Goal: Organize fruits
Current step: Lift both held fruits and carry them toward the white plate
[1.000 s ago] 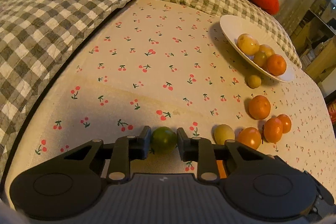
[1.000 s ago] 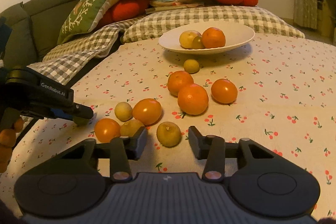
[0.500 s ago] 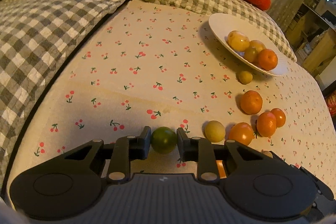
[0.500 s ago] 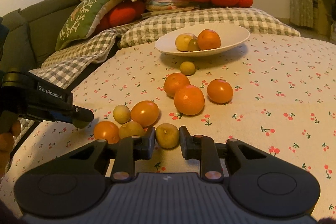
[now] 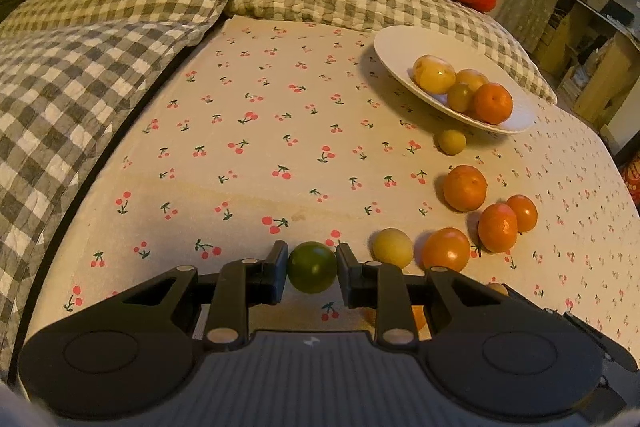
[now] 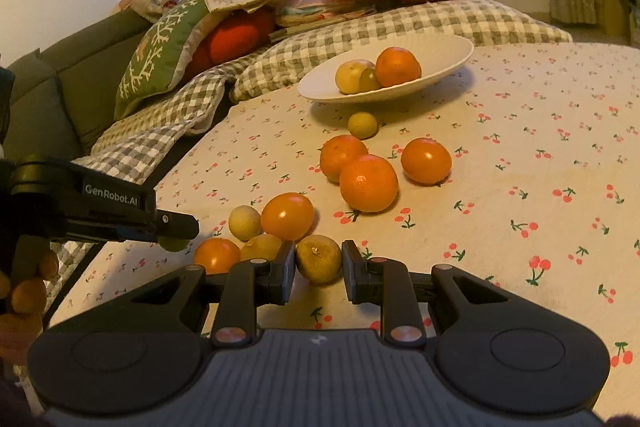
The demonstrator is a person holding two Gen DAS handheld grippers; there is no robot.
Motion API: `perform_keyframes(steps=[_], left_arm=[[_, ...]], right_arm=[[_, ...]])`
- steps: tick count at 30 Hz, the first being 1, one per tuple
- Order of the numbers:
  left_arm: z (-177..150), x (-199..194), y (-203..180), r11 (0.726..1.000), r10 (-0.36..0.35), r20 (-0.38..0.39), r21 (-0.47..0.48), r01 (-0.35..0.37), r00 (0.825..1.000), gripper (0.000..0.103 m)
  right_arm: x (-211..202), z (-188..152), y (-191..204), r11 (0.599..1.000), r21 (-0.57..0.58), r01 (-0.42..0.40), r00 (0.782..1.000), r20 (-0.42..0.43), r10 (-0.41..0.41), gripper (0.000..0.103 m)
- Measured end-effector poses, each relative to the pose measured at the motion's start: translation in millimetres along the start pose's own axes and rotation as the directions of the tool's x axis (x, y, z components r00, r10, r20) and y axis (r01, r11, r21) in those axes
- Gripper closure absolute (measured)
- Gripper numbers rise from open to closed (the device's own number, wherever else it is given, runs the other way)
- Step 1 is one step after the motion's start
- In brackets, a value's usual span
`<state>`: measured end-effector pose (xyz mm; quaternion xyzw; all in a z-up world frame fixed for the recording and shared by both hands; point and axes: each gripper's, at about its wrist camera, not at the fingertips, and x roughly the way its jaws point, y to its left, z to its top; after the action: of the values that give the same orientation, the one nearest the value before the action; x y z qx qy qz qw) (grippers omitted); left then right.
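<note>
The left gripper [image 5: 312, 267] is clamped on 1 green fruit [image 5: 312, 267]; the right gripper [image 6: 319, 259] pinches 1 yellow fruit [image 6: 319, 259] above the cloth [image 6: 520, 155].

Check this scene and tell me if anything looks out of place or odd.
Most fruit lies loose on the cherry-print cloth, not in the white plate, which holds only a few. One small yellow fruit sits just under the plate's rim. Nothing looks spilled or damaged. Each gripper grips one fruit: left a green one, right a yellowish one.
</note>
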<state>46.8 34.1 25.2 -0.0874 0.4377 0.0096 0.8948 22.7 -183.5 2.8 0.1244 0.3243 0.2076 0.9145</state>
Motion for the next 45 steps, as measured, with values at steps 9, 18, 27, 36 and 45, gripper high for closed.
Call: perform_keyframes(steps=[9, 18, 27, 36, 45], left_arm=[[0, 3, -4, 1.000, 0.014, 0.006, 0.027, -0.014, 1.000, 0.085], [2, -30, -13, 0.998, -0.006, 0.088, 0.060, 0.001, 0.996, 0.085], [-11, -81, -5, 0.998, -0.069, 0.128, -0.004, 0.070, 0.989, 0.085], [-26, -122, -3, 0.995, -0.080, 0.154, -0.052, 0.089, 0.985, 0.085], [-23, -160, -38, 0.996, -0.083, 0.216, 0.054, 0.073, 0.973, 0.085]], right_arm=[[-2, -1, -3, 1.000, 0.013, 0.009, 1.000, -0.001, -0.009, 0.081], [-56, 7, 16, 0.997, -0.026, 0.072, 0.997, 0.027, -0.072, 0.081], [-111, 15, 21, 0.990, -0.053, 0.133, 0.987, 0.102, -0.127, 0.081], [-140, 24, 22, 0.989, -0.056, 0.139, 0.980, 0.155, -0.129, 0.081], [-157, 88, 32, 0.970, -0.186, 0.155, 0.975, 0.188, -0.120, 0.081]])
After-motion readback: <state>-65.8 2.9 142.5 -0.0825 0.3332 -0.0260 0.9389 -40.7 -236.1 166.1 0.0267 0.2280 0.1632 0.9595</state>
